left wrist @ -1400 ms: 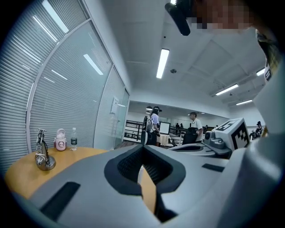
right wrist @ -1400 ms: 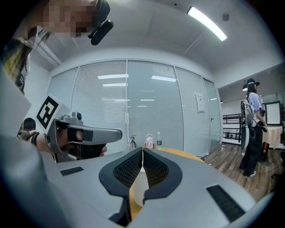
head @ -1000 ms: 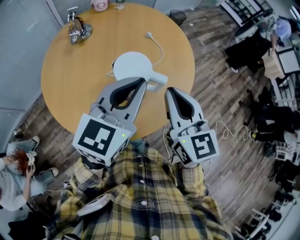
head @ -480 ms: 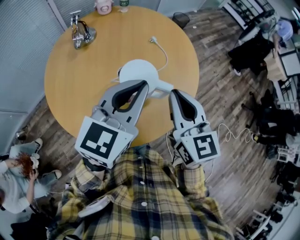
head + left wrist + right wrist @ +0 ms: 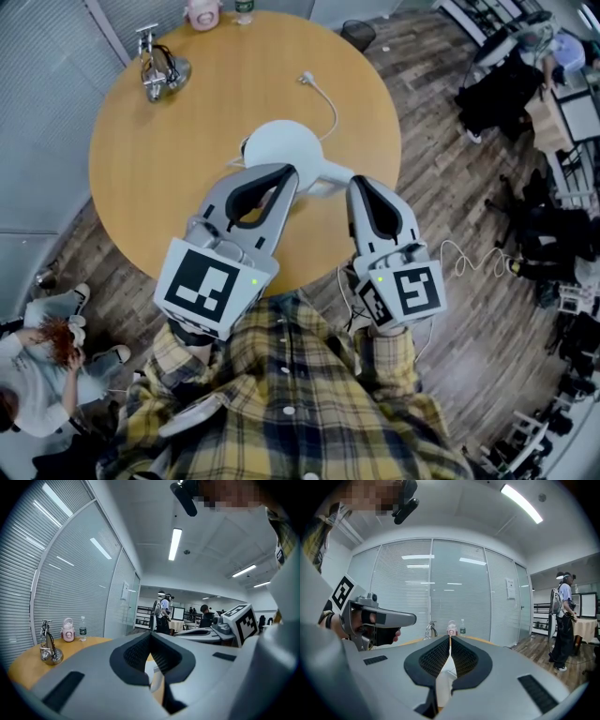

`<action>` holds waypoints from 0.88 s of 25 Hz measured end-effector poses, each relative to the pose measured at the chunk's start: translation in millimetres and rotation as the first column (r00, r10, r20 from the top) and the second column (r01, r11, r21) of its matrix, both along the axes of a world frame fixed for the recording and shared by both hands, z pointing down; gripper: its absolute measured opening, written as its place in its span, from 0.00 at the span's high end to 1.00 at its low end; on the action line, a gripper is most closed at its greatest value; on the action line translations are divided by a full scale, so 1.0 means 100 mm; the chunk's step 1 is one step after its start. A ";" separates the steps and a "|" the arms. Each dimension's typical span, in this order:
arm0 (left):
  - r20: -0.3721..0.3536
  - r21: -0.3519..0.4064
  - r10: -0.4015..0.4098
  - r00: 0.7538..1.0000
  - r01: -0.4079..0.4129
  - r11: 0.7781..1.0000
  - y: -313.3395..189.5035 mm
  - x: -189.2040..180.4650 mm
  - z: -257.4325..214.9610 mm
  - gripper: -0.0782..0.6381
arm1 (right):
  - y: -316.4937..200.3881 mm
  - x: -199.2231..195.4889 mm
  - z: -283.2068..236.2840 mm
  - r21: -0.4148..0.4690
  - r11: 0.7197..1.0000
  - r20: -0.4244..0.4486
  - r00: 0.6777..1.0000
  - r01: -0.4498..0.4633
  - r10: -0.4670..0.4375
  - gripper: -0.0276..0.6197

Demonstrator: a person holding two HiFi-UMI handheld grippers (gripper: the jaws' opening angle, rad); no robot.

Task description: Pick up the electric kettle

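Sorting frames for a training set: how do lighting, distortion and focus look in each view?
Head view: even light, sharp, fisheye curving the table rim. Left gripper view: heavy barrel distortion, dark corners, ceiling light blown out, the near left tool soft. Right gripper view: same bend; bright reflected streaks on the glass wall.

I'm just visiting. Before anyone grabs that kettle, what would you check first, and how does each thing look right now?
1. Kettle standing on the table: ok.
2. Handle turned toward the grippers: ok.
3. Right gripper open to take the handle: not ok, jaws shut, nothing between them.
4. Left gripper open: not ok, jaws shut, nothing between them.
5. Cord free of the kettle: cannot tell.
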State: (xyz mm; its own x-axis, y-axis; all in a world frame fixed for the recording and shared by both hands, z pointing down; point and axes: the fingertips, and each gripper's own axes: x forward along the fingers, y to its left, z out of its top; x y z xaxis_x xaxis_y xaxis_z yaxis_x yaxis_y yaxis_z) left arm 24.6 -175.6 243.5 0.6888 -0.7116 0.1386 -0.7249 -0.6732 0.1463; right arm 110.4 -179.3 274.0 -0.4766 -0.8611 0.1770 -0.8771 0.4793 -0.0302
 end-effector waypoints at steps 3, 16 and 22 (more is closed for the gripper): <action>0.002 -0.008 -0.003 1.000 0.003 1.000 0.00 -0.03 0.03 0.89 | -0.02 0.01 0.01 -0.003 1.000 -0.014 1.000 -0.012 0.012 0.91; -0.001 -0.055 -0.028 1.000 0.028 0.998 -0.10 -0.08 0.29 0.89 | -0.12 0.12 0.32 -0.062 0.997 -0.003 0.999 -0.042 0.042 0.90; 0.000 -0.084 -0.054 0.999 0.054 0.995 -0.17 -0.14 0.38 0.89 | -0.17 0.17 0.47 -0.090 0.995 0.009 0.999 -0.048 0.049 0.80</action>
